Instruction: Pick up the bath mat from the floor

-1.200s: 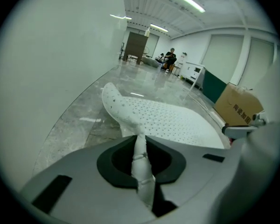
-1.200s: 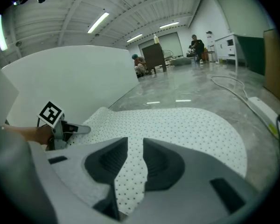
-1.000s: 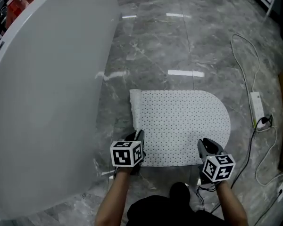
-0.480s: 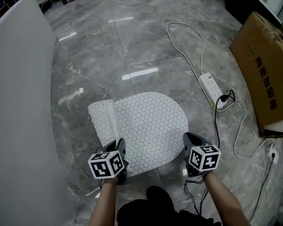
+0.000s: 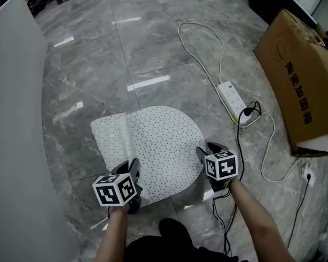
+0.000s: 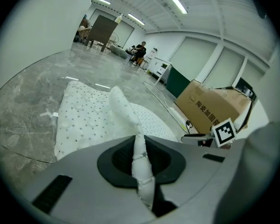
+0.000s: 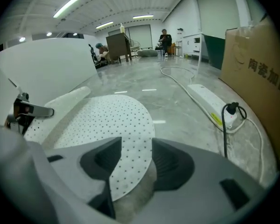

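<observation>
The white dotted bath mat (image 5: 153, 143) lies on the grey marble floor, its left side folded up and its near edge raised a little above its shadow. My left gripper (image 5: 132, 172) is at the mat's near left corner. In the left gripper view it (image 6: 142, 171) is shut on a bunched fold of the mat (image 6: 81, 120). My right gripper (image 5: 206, 152) sits at the mat's near right edge. In the right gripper view its jaws (image 7: 130, 164) are opening. The mat's rounded edge (image 7: 107, 120) lies between them with a gap on each side.
A tall white curved panel (image 5: 16, 124) runs along the left. To the right, a white power strip (image 5: 233, 96) with trailing cables lies on the floor. A brown cardboard box (image 5: 300, 75) stands beyond it. A dark shoe shows at the bottom.
The head view has swung right, bringing the box into sight. Both grippers stay at the mat's near edge, which has risen slightly. The right gripper has shifted along the mat's right edge.
</observation>
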`<action>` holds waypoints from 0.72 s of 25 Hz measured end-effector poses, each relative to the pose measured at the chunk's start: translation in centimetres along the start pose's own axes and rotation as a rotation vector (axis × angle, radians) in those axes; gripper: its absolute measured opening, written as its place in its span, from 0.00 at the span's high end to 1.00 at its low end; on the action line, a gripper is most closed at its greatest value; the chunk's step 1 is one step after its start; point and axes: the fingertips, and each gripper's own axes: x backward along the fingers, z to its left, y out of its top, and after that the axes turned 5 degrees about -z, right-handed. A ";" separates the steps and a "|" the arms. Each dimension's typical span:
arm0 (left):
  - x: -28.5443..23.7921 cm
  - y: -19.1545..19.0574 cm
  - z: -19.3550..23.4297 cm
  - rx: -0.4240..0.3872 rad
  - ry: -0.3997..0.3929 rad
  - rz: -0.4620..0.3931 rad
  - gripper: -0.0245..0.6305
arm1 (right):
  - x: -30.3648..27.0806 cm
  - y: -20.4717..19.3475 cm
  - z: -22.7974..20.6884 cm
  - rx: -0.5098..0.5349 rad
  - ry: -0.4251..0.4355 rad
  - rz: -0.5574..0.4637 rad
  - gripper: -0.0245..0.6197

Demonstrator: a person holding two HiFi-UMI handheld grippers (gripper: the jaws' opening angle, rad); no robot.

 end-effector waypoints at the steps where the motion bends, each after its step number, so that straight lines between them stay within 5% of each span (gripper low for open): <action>1: 0.0 -0.1 0.2 0.005 0.000 0.003 0.92 | -0.5 0.0 -0.1 0.009 -0.005 0.015 0.65; 8: -0.1 -0.5 1.3 0.025 0.003 0.011 0.92 | -3.9 -0.4 -0.8 0.014 -0.014 0.104 0.50; 18: 0.1 -0.4 2.0 0.057 -0.011 -0.006 0.92 | -5.1 -1.1 0.0 -0.056 -0.005 0.123 0.48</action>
